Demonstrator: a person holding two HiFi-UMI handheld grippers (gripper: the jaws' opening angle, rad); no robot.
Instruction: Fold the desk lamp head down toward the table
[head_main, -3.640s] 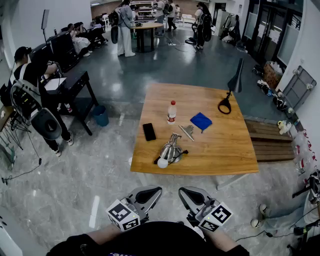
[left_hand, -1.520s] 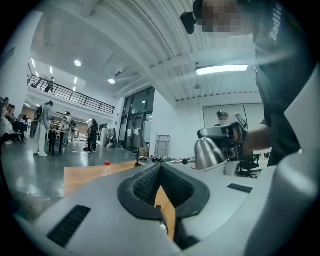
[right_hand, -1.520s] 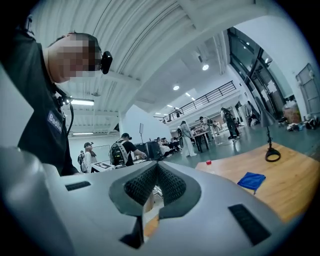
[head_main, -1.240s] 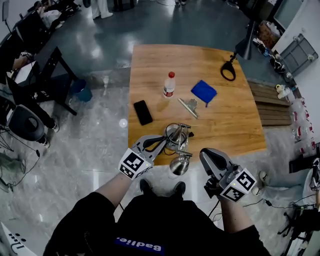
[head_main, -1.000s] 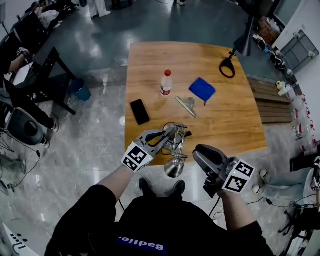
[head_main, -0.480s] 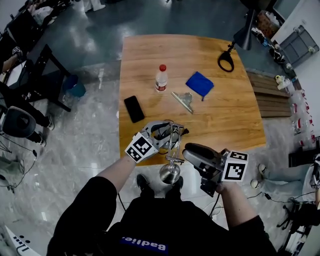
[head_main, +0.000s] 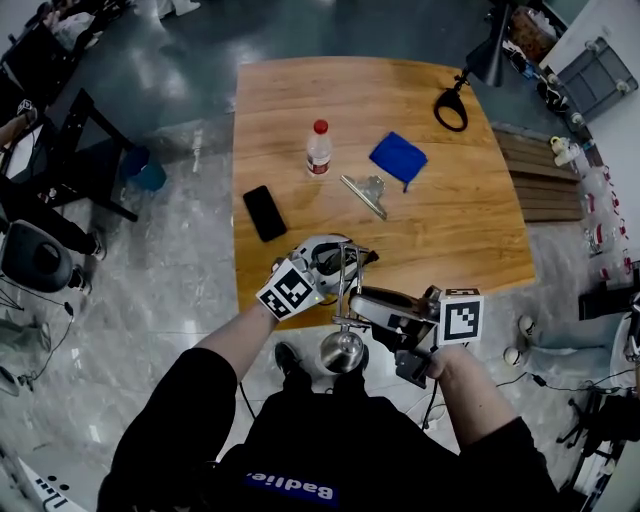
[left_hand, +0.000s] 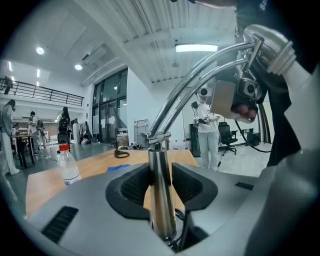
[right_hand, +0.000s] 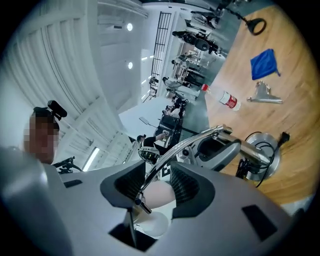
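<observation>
A chrome desk lamp stands at the near edge of the wooden table (head_main: 470, 230). Its head (head_main: 342, 352) hangs out past the edge, toward me. My left gripper (head_main: 325, 256) is at the lamp's upright post. In the left gripper view that post (left_hand: 159, 200) rises between the jaws of the left gripper (left_hand: 162, 171), which is open, and the pads do not clamp it. My right gripper (head_main: 376, 305) lies level across the thin curved arm rods (right_hand: 185, 142). The right gripper (right_hand: 157, 178) is open, with the rods and the white bulb (right_hand: 155, 196) between its jaws.
On the table lie a black phone (head_main: 264, 213), a water bottle (head_main: 318, 148), a metal clip (head_main: 365, 192) and a blue cloth (head_main: 398, 157). A black lamp (head_main: 452, 105) stands at the far right corner. Other desks and people are farther off.
Both grippers have closed in on the lamp from either side and their jaws stand wider. The right gripper has rolled onto its side and now straddles the arm rods.
</observation>
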